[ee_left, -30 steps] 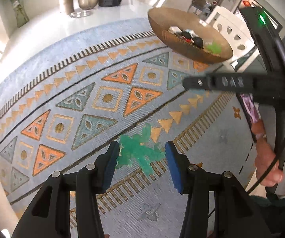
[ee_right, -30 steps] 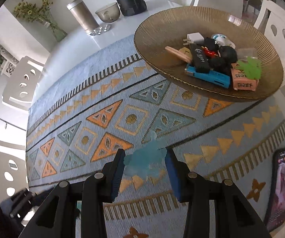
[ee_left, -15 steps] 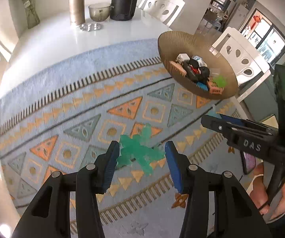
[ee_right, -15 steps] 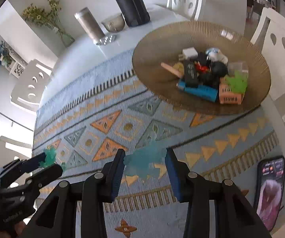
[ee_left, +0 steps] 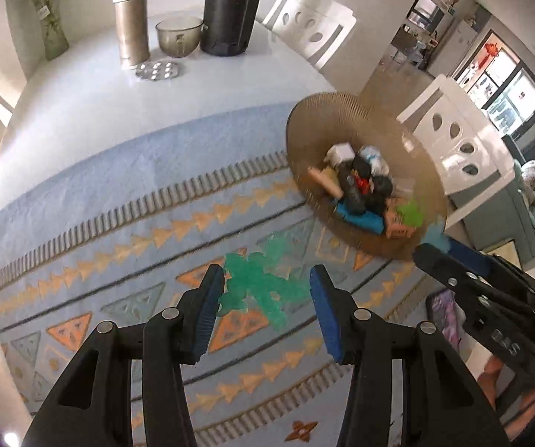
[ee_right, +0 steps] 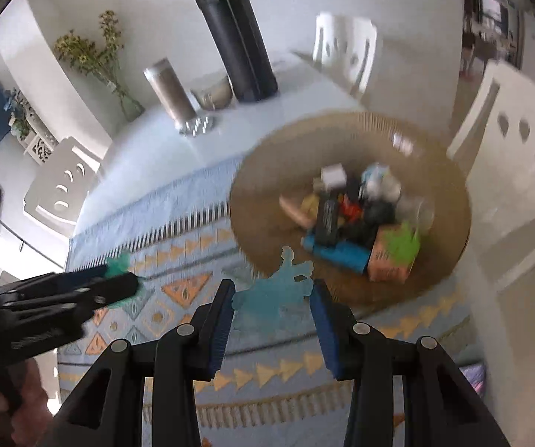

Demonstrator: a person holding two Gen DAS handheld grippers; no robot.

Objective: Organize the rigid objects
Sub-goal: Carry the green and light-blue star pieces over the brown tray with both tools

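Observation:
My left gripper point(ee_left: 266, 292) is shut on a flat translucent green toy figure point(ee_left: 263, 285), held above the patterned mat. Seen from the right wrist view, that same left gripper point(ee_right: 118, 279) sits low at the left with green toy point(ee_right: 117, 263) sticking out of its tips. My right gripper point(ee_right: 272, 300) is shut on a flat translucent blue toy figure point(ee_right: 278, 290), held just short of the near rim of the brown woven bowl point(ee_right: 267, 171). The bowl point(ee_left: 316, 119) holds several small items, among them a bright green figure point(ee_right: 401, 244), a blue box point(ee_right: 336, 255) and black pieces.
A patterned blue and orange mat point(ee_left: 126, 223) covers the white table. At the far end stand a black flask point(ee_right: 236, 33), a steel canister point(ee_left: 130, 22), a glass bowl point(ee_left: 179, 35) and a vase point(ee_left: 49, 18). A phone point(ee_left: 446, 314) lies near the right edge. White chairs surround the table.
Both grippers have risen with their toys still held, and the table looks farther away. The bowl has shifted closer to the middle of both views.

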